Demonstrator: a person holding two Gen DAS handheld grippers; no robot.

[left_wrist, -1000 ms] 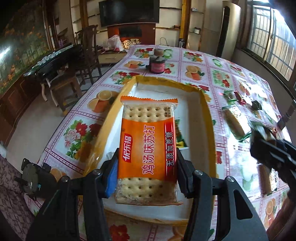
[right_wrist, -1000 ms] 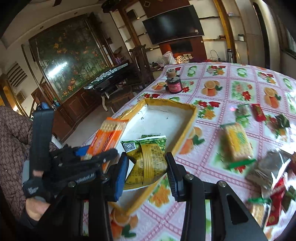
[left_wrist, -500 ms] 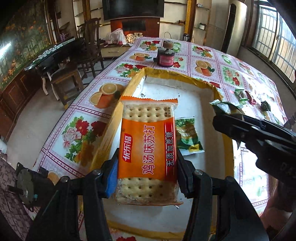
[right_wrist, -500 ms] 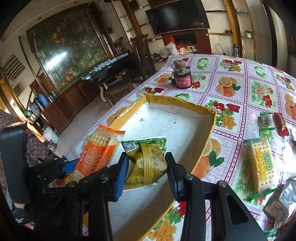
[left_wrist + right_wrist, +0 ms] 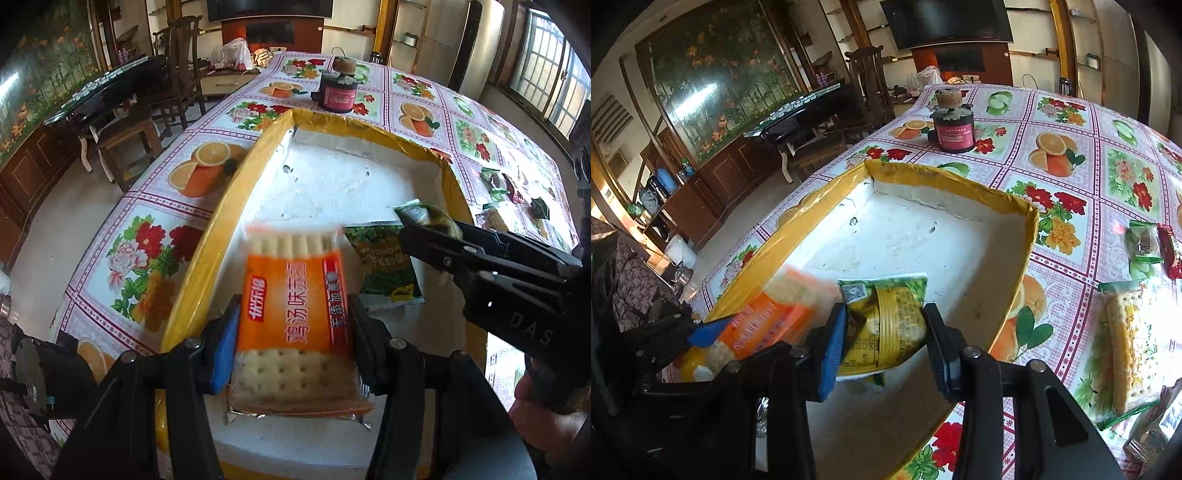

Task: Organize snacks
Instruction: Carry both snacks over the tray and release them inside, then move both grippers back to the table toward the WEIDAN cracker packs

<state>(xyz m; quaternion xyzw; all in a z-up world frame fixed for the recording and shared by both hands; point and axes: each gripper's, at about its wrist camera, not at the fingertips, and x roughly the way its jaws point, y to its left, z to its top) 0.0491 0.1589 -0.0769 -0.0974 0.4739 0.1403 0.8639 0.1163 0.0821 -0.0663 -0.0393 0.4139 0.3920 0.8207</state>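
Left wrist view: left gripper [image 5: 293,328] clamps the orange cracker pack [image 5: 295,314] over the tray's [image 5: 236,206] near-left corner, while right gripper [image 5: 882,332] pinches a green-yellow packet [image 5: 886,325] beside it.

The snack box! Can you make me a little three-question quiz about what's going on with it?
1. True or false: the left hand-held gripper holds the orange cracker pack.
2. What colour is the rim of the snack box?
3. The right hand-held gripper holds: A) the dark jar, B) the green-and-yellow snack bag, C) nothing.

Key: 1 true; 2 yellow; 3 B.
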